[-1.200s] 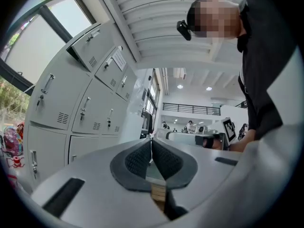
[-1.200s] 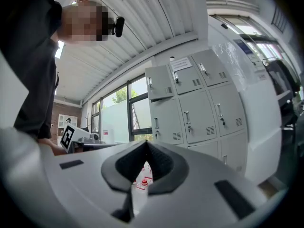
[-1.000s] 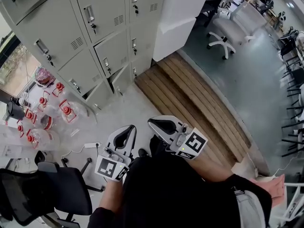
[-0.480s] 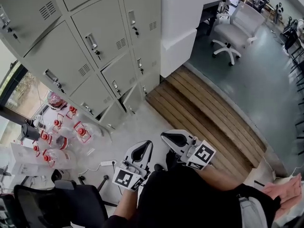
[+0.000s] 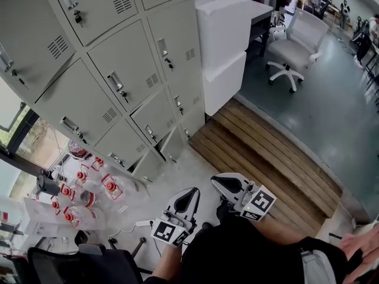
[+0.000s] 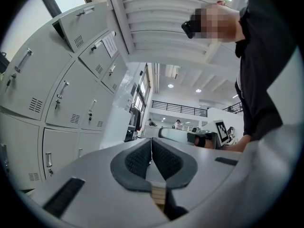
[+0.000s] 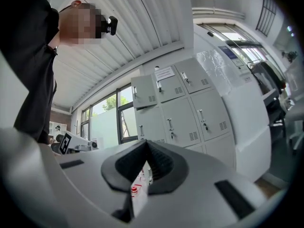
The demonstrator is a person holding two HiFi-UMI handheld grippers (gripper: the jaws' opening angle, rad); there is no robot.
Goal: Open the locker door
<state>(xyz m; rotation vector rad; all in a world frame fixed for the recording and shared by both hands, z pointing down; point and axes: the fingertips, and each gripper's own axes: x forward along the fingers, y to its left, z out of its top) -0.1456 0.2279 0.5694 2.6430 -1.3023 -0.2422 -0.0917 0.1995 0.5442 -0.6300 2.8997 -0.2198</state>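
1. Left gripper (image 5: 190, 194): jaws closed pad to pad, nothing between them, touching nothing.
2. Right gripper (image 5: 221, 181): jaws likewise pressed together, empty.
3. Both are held low and side by side, close in front of the person's torso, pointing about level toward the lockers (image 5: 118, 81).
4. The grey lockers stand up and left of both grippers, well apart from them. One bottom-row door (image 5: 163, 149) may be ajar, but the angle makes this hard to judge.
5. Red-capped jugs (image 5: 89, 188) sit on the floor by the lockers' foot.

I'm looking steeply down from head height at the lockers (image 5: 118, 70); both gripper cameras are facing them from lower down.
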